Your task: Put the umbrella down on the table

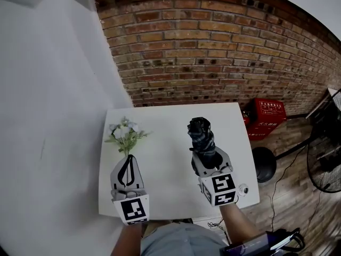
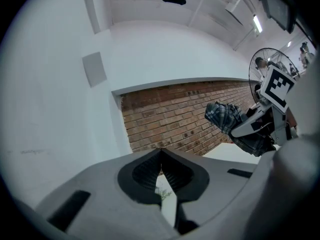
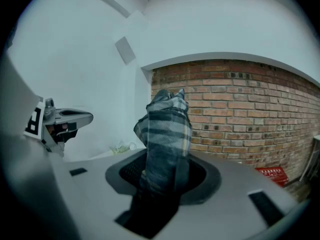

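A folded dark plaid umbrella (image 1: 201, 134) stands upright over the right half of the white table (image 1: 165, 159), clamped low down by my right gripper (image 1: 205, 158). In the right gripper view the umbrella (image 3: 167, 129) rises from between the jaws of the right gripper (image 3: 164, 176). My left gripper (image 1: 127, 158) hovers over the table's left front, with its jaws meeting at the tips and nothing between them. In the left gripper view the left gripper (image 2: 161, 153) is shut, and the umbrella (image 2: 224, 116) shows off to the right.
A small bunch of white flowers (image 1: 123, 132) lies on the table just beyond the left gripper. A brick wall (image 1: 213, 47) runs behind the table. On the floor to the right are a red crate (image 1: 265, 116), a black round stool (image 1: 265, 164) and a fan (image 1: 325, 167).
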`<state>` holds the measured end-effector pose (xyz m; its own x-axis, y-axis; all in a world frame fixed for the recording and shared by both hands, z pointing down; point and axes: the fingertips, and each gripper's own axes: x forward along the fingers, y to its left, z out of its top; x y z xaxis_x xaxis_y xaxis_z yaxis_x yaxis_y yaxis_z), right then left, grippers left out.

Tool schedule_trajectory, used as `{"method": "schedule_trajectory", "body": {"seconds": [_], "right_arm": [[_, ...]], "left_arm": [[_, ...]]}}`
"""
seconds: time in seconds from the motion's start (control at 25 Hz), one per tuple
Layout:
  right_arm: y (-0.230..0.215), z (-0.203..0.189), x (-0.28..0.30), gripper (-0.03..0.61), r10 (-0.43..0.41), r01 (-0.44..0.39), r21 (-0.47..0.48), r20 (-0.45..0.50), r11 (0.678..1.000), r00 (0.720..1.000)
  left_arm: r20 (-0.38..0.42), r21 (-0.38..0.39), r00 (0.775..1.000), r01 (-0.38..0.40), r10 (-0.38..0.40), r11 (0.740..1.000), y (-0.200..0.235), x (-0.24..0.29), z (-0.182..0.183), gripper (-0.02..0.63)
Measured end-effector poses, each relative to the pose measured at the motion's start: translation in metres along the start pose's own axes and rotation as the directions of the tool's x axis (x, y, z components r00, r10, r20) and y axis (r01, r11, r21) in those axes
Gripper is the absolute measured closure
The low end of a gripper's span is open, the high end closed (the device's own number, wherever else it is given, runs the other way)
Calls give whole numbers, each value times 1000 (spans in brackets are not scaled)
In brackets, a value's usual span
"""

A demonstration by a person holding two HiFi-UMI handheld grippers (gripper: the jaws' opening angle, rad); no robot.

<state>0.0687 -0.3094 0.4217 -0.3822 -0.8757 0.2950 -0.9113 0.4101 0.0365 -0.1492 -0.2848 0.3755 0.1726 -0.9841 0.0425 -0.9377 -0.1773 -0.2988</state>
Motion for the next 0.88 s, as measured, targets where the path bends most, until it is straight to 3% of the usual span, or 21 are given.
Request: {"method": "schedule_trajectory", "body": {"seconds": [0.16, 0.88], "right_arm": [[-1, -9, 10, 407, -2, 2, 10, -23, 1000, 1000], [-8, -61, 39, 407, -15, 18, 17, -155, 1000, 988]], "left_arm": [[0, 26, 1000, 7, -7, 1000, 3, 8, -8, 604], [-36, 6, 999, 32, -31, 999, 5, 26, -29, 604]]}}
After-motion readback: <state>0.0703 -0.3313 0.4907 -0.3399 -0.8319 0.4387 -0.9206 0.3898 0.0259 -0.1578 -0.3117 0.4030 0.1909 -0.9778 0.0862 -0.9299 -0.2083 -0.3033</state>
